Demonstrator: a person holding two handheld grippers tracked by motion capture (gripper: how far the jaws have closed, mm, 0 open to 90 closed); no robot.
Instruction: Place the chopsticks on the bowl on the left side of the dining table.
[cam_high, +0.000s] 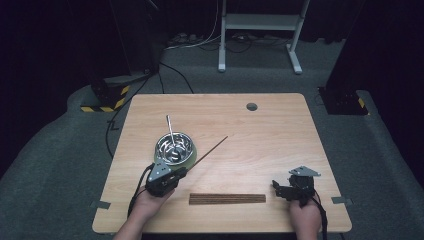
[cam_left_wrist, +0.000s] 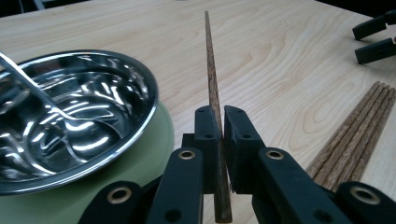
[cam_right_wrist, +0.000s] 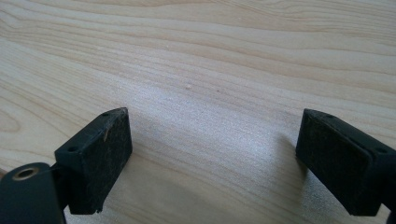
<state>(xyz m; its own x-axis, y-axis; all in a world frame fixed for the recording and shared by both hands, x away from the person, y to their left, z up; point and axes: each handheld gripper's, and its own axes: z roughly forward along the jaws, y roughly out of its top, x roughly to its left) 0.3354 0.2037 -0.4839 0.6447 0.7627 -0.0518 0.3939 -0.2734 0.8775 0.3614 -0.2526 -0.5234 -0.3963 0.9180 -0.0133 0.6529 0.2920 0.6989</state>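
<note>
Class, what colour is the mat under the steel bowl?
Pale green; the mat under the bowl shows best in the left gripper view.

Left gripper (cam_high: 176, 175) apparently clamps a chopstick (cam_high: 210, 151) beside the bowl (cam_high: 174, 148).

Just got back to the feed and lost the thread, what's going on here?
A person works with tongs in each hand. The left tongs are shut on one wooden chopstick, beside the steel bowl, which holds a metal utensil. The right tongs are open over bare table. The other chopsticks lie bundled between both hands.
</note>
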